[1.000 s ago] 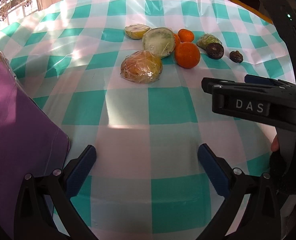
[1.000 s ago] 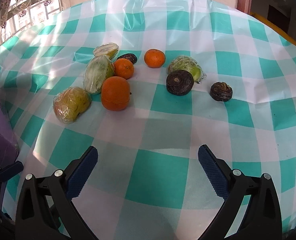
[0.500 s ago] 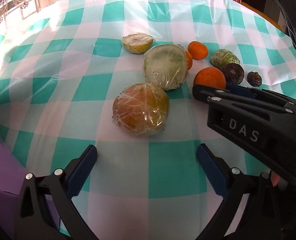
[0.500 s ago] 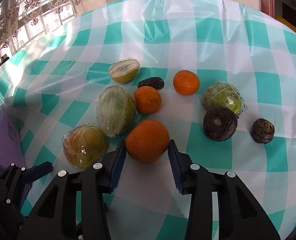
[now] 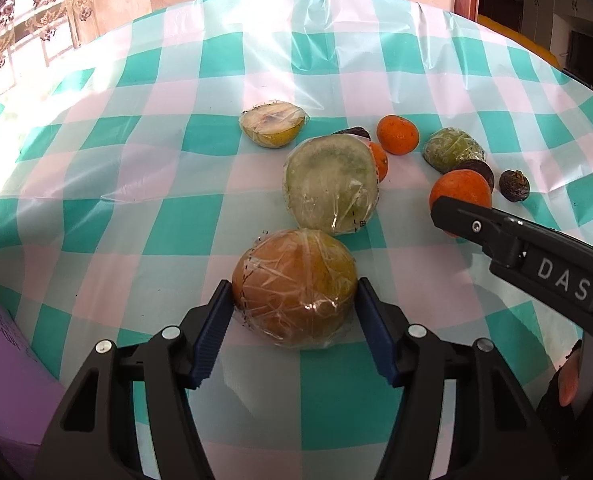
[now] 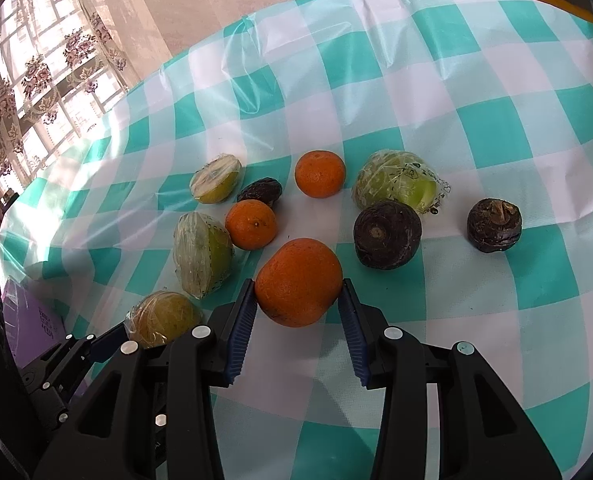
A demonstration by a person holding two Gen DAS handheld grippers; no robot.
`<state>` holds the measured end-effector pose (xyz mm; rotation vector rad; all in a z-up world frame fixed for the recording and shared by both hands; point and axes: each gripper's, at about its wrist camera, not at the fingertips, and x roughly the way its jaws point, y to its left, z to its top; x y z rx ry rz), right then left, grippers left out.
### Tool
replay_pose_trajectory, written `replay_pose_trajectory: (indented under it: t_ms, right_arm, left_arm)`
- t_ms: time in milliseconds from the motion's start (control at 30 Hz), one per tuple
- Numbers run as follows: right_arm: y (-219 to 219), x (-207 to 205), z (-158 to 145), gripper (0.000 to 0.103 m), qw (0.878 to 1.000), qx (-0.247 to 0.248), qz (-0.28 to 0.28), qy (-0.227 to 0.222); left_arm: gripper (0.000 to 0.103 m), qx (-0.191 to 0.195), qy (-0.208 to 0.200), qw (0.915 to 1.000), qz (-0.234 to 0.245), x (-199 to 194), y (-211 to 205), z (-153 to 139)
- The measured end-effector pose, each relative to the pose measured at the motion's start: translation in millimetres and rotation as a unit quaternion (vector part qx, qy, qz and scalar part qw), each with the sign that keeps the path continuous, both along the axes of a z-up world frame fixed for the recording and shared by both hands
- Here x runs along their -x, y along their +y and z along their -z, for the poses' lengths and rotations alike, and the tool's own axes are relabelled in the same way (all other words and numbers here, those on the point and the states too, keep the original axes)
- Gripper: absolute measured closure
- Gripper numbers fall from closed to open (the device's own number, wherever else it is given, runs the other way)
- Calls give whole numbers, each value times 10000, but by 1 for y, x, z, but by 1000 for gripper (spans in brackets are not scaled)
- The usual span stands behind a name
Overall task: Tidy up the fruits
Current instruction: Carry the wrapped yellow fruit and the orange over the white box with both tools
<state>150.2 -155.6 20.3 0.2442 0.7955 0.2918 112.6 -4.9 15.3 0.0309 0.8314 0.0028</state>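
Observation:
A yellow-orange fruit in cling film (image 5: 292,264) lies on the checked tablecloth (image 5: 168,220). My left gripper (image 5: 294,286) is closing on it, and both blue pads touch its sides. A large orange (image 6: 298,280) sits between the pads of my right gripper (image 6: 297,286), which is shut on it. In the left wrist view the same orange (image 5: 460,190) shows at the tip of the right gripper's black body (image 5: 536,256). Whether the orange is off the cloth I cannot tell.
Beyond lie a wrapped pale green half (image 5: 330,184), a wrapped cut half (image 5: 272,128), two small oranges (image 6: 320,174) (image 6: 251,224), a wrapped green fruit (image 6: 400,184) and three dark fruits (image 6: 387,240) (image 6: 494,224) (image 6: 265,192). A purple box (image 5: 0,360) stands at the left.
My left gripper moved forward to the wrapped yellow-orange fruit and its jaws closed in around it. My right gripper shut on the large orange and carried it to the right, away from the green half.

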Motion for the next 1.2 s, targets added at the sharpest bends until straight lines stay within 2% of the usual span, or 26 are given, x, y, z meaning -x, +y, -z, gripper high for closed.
replay_pose_trajectory:
  t_ms: [200,367,533,700,867,1100,1200]
  right_arm:
    - [-11,0,1,62,9995,-305,85,62]
    - [-14,9,1,62,9986,-526,18,89]
    - [-14,32,6,62,9980,-598,74,208]
    - [-12,68,8,62,9973,-704,34,185]
    - [-1,101,8,62,9985,-517,-147,124]
    - [5,138,6,62,9986,-412,-316,22]
    - [11,147,3,62,9986,-366,-394,-3]
  left_arm:
    - [41,699,-435,9962,-272,42,11,-9]
    - [41,985,-598,9925,-405,79,14,-13]
    - [41,1144,-514,9908,-515,105,23,-9]
    - [41,1135,-528,9910,-482,135,26,-8]
    - [41,1148,-585,9910,-368,161,25,-10]
    - [41,1138,-874,9893,-282,191,30,-20]
    - [41,958,-1092,9890,-288,205,29,-32]
